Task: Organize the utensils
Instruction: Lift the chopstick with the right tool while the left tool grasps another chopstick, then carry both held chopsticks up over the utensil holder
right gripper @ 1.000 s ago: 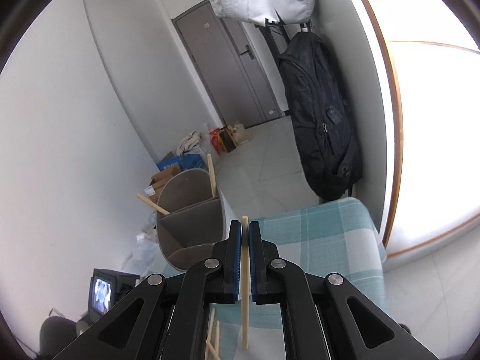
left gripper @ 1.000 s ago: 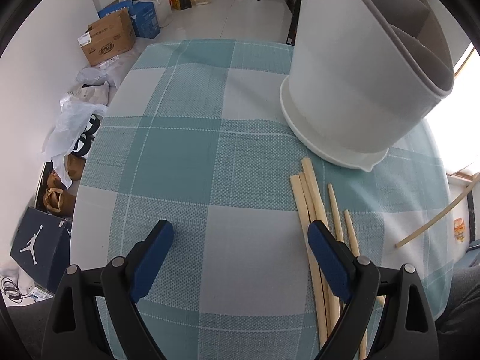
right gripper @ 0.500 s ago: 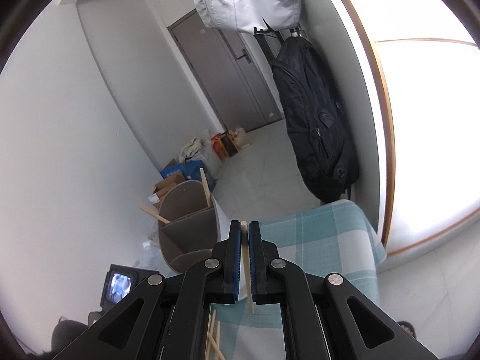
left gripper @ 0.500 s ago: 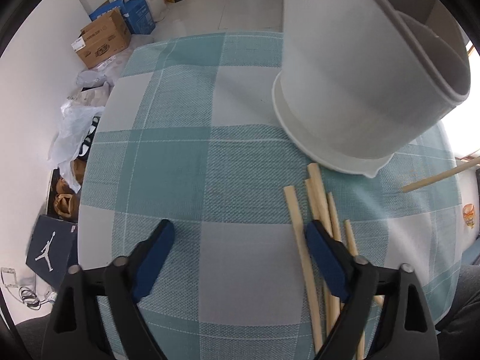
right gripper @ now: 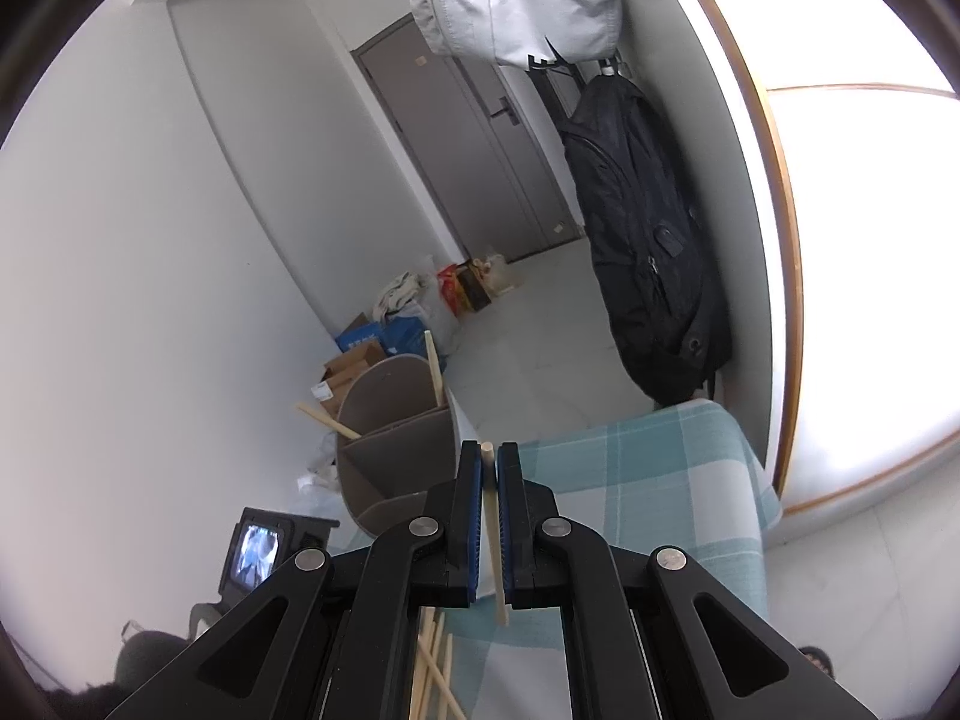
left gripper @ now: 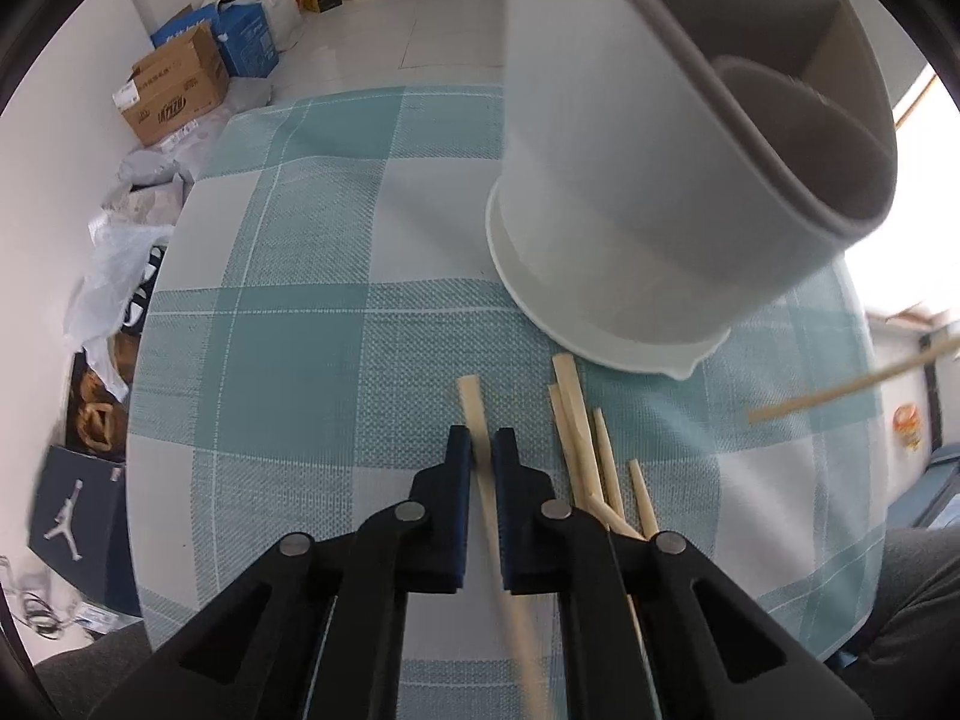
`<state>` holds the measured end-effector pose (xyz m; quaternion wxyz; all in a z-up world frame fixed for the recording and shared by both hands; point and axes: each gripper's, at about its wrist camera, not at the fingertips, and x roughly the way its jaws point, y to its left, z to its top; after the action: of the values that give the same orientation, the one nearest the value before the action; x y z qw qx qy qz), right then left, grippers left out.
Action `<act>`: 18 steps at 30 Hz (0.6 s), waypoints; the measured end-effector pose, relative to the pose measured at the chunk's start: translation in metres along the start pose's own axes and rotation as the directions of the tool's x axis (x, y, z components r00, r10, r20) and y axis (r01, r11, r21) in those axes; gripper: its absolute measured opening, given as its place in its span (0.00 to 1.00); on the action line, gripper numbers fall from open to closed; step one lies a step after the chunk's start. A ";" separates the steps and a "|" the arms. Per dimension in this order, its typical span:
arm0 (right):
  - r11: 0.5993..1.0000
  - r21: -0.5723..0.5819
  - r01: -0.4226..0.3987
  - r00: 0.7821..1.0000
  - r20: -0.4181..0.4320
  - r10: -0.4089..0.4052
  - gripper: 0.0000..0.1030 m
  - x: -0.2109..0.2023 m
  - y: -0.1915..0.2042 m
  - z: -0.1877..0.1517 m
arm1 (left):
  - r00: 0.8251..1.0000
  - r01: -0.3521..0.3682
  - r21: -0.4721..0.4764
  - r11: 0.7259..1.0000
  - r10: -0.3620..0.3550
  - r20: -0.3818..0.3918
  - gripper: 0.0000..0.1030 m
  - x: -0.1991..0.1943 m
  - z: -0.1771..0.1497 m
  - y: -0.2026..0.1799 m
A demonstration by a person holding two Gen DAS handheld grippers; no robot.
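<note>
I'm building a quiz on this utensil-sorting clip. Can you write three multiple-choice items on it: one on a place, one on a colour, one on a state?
1. Where do the loose chopsticks lie?
A. on the tablecloth in front of the holder
B. on the floor
C. on a cardboard box

2. What colours is the tablecloth?
A. red and black
B. teal and white
C. plain yellow

3. What is the left gripper doing?
A. open over bare cloth
B. shut on a spoon
C. shut on a chopstick

Answers:
1 A, they rest on the cloth by the base of the white utensil holder.
2 B, a teal and white check.
3 C, one chopstick sits between its closed blue pads.
</note>
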<state>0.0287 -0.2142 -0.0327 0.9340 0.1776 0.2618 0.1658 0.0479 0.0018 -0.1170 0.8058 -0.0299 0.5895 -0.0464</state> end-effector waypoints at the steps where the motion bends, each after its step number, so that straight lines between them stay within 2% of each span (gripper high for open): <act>1: 1.000 -0.001 0.000 1.000 0.000 0.000 0.04 0.000 0.000 0.000 | 1.000 0.011 -0.010 1.000 -0.011 0.005 0.02 -0.001 0.001 0.000; 4: 1.000 -0.009 -0.002 1.000 0.000 0.002 0.04 -0.001 0.001 -0.001 | 0.999 0.040 -0.052 0.998 -0.038 0.028 0.02 -0.002 0.002 0.008; 9: 1.000 -0.027 -0.002 1.000 -0.010 0.002 0.04 0.001 0.004 -0.004 | 0.986 0.080 -0.096 0.992 -0.065 0.155 0.02 -0.026 0.001 0.015; 14: 0.999 -0.041 -0.002 1.000 -0.022 0.001 0.04 0.003 0.008 -0.008 | 0.942 0.126 -0.113 0.986 -0.083 0.326 0.02 -0.065 -0.009 0.015; 18: 0.998 -0.060 -0.003 1.000 -0.023 0.002 0.04 0.003 0.013 -0.010 | 0.915 0.132 -0.101 0.986 -0.082 0.395 0.02 -0.084 -0.016 0.009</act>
<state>0.0227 -0.1987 -0.0368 0.9357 0.1478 0.2671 0.1769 0.0076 0.0202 -0.0432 0.8997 -0.1215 0.4166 -0.0462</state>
